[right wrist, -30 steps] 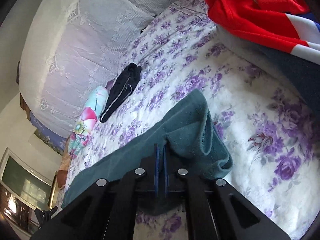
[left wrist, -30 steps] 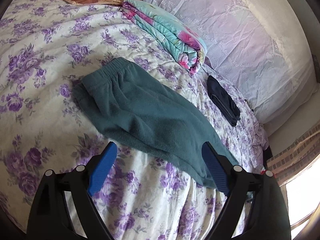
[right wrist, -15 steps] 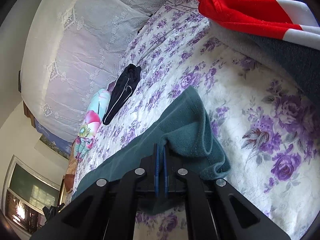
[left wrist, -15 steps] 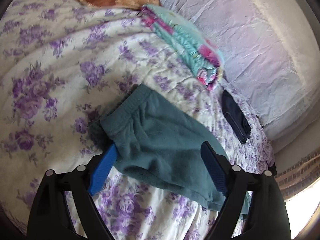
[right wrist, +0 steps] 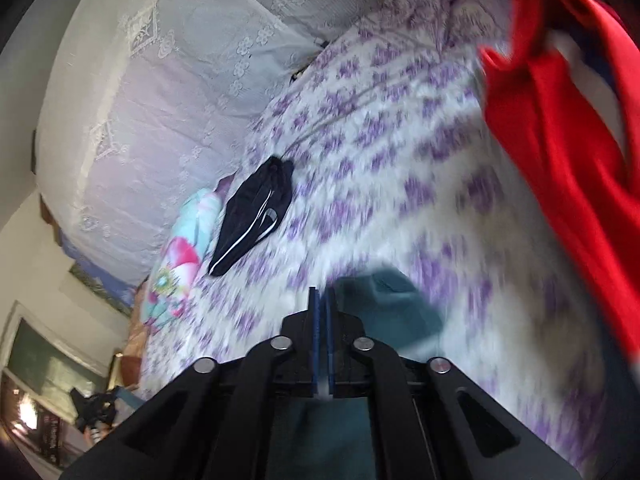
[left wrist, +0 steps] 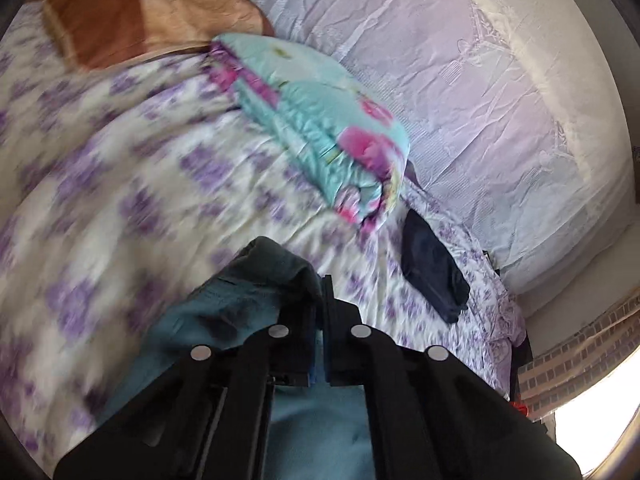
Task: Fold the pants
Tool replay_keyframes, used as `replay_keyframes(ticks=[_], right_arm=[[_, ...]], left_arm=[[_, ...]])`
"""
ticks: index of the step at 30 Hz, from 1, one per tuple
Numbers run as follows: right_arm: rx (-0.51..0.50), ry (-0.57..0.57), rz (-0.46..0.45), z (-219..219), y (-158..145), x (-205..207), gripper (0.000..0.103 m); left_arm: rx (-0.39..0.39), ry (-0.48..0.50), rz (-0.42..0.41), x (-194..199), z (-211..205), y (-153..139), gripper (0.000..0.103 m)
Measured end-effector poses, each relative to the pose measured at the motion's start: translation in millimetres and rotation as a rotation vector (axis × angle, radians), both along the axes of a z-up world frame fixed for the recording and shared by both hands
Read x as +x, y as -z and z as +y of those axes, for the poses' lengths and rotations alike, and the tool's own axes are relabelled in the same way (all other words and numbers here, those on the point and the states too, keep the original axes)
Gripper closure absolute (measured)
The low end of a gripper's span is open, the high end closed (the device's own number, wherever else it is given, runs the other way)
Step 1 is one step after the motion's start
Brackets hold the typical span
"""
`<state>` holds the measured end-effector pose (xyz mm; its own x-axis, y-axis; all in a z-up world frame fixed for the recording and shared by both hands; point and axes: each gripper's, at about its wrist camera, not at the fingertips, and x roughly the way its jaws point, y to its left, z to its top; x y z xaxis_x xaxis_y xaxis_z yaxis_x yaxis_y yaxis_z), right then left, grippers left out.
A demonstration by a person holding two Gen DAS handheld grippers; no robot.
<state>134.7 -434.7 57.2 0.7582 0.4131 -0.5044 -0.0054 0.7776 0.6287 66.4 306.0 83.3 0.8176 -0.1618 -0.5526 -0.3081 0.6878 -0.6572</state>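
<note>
Teal pants (left wrist: pixel 248 304) hang bunched from both tongs, above the near part of a bed (left wrist: pixel 120 184) with a purple-flowered sheet. The left tongs (left wrist: pixel 320 296) have just snapped closed and pinch the gathered cloth; the right tongs (right wrist: pixel 322 304) are pressed together on another part (teal fabric spills to their right). Farther off lie a folded dark garment (right wrist: pixel 252 216) and a turquoise floral quilt (left wrist: pixel 320 128). A red garment (right wrist: pixel 560 140) hangs at far right.
</note>
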Motion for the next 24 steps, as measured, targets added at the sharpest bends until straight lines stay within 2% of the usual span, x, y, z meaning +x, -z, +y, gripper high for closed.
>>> replay_keyframes(ticks=[3, 5, 7, 9, 11, 13, 14, 15, 18, 22, 24], right_arm=[[0.011, 0.028, 0.023, -6.4, -6.2, 49.2, 0.102], [-0.063, 0.045, 0.045, -1.5, -8.4, 85.2, 0.102], [-0.089, -0.004, 0.054, 9.8, -8.2, 101.7, 0.101], [-0.084, -0.064, 0.057, 21.4, -8.5, 102.7, 0.098], [-0.119, -0.092, 0.058, 28.0, -7.1, 94.1, 0.097], [-0.166, -0.097, 0.092, 25.4, -0.4, 85.4, 0.088], [-0.17, -0.091, 0.105, 21.9, 2.6, 82.9, 0.067], [-0.182, -0.07, 0.133, 13.6, 7.9, 78.9, 0.052], [-0.234, -0.047, 0.173, 1.7, 15.9, 68.5, 0.052], [-0.219, -0.07, 0.22, -2.5, 33.2, 55.8, 0.052], [-0.232, -0.093, 0.25, 3.1, 48.0, 52.4, 0.06]], left_arm=[[0.027, -0.03, 0.016, 52.9, 6.6, -6.4, 0.102], [0.07, -0.065, 0.04, 90.6, 10.8, -7.4, 0.102], [0.096, -0.101, 0.075, 116.6, 16.5, -1.6, 0.102], [0.068, -0.118, 0.128, 135.7, 25.8, 14.9, 0.102], [0.017, -0.126, 0.203, 148.7, 36.4, 45.3, 0.102], [0.004, -0.126, 0.248, 152.3, 38.9, 68.4, 0.102], [-0.003, -0.127, 0.261, 151.6, 39.1, 79.2, 0.102], [-0.008, -0.118, 0.264, 149.3, 38.0, 90.3, 0.101], [0.027, -0.107, 0.209, 142.9, 37.2, 93.6, 0.1], [0.004, -0.103, 0.17, 138.1, 43.1, 98.0, 0.1], [-0.007, -0.099, 0.156, 134.7, 45.7, 99.3, 0.1]])
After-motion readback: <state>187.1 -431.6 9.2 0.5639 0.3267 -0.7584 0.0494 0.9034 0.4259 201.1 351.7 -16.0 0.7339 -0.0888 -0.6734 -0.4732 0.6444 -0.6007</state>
